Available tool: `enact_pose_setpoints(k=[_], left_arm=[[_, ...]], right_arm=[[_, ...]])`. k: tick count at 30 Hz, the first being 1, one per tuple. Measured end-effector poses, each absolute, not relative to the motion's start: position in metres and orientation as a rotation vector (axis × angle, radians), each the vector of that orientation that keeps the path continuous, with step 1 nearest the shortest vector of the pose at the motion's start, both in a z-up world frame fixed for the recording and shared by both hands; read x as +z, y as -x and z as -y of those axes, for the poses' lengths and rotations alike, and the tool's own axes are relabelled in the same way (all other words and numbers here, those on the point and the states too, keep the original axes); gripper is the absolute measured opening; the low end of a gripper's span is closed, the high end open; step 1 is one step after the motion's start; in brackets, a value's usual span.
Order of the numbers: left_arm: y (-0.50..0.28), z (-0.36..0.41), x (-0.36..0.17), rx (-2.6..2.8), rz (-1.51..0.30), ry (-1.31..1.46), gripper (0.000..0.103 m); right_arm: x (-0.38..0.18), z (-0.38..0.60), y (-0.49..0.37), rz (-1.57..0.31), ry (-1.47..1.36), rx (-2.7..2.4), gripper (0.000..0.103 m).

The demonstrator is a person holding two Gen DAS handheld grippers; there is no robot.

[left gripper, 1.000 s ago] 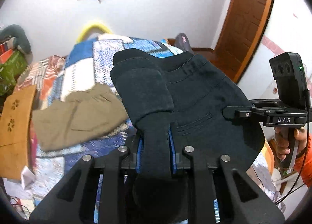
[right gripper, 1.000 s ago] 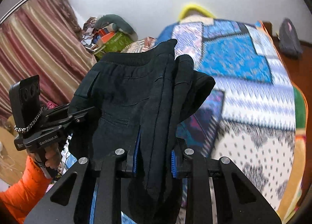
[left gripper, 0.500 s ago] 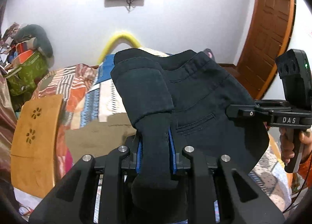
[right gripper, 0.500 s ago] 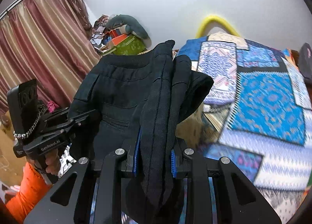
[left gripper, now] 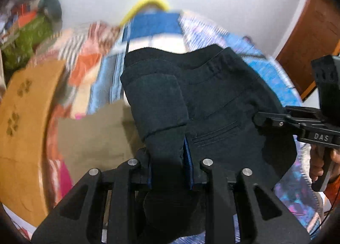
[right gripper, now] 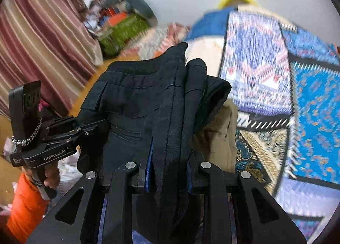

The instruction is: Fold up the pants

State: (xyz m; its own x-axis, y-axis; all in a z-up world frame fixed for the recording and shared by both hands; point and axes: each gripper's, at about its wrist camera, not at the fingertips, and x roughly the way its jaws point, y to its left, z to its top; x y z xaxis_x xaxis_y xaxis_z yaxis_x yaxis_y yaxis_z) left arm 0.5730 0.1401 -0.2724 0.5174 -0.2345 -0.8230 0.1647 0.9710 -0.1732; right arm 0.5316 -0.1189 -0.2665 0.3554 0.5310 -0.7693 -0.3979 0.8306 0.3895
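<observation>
Black fabric fills the space between both sets of fingers: the folded black pants hang bunched between the two hand-held grippers, above a bed covered by a patterned blue quilt. The left gripper has a thick roll of the pants lying between its blue pads; its jaws are opening at this moment, and a sliver of blue pad shows bare on the right side of the cloth, so the grip looks loosened though the fabric has not left the gap. The right gripper stands narrow, its pads pressed on a stack of folded layers that rises straight up ahead of its fingers. From the left gripper, the pants spread ahead and to the right, with the waistband at the far edge and a back pocket seam facing the camera; the right gripper shows at that side, gripped by a hand. From the right gripper, the pants spread ahead and to the left, where the left gripper is seen held by a hand with an orange sleeve. Below and beyond the black cloth lie tan pants on the quilt, just left of the left gripper's fingers. The surroundings are blurred.
</observation>
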Motion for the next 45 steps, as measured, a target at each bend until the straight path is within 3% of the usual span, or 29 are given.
enact_pose_setpoints(k=[2, 6, 9, 19, 33, 45], left_arm=[[-0.578, -0.144, -0.295, -0.215, -1.020, 0.074, 0.041], [-0.581, -0.157, -0.303, -0.237, -1.014, 0.149, 0.049], [-0.574, -0.159, -0.294, -0.215, -1.011, 0.162, 0.049], [-0.509, -0.149, -0.212, -0.102, -0.889, 0.047, 0.048], [-0.318, -0.092, -0.034, -0.097, -0.523, -0.013, 0.048], [-0.147, -0.060, 0.026, -0.088, -0.245, -0.012, 0.048]], right_arm=[[-0.290, 0.115, -0.539, -1.081, -0.108, 0.560, 0.024], [-0.302, 0.125, -0.542, -1.079, -0.140, 0.559, 0.032], [-0.295, 0.130, -0.534, -1.072, -0.116, 0.541, 0.038], [-0.223, 0.161, -0.468, -0.957, -0.055, 0.484, 0.038], [-0.051, 0.158, -0.301, -0.564, -0.026, 0.564, 0.038], [0.000, 0.155, -0.156, -0.277, -0.017, 0.578, 0.038]])
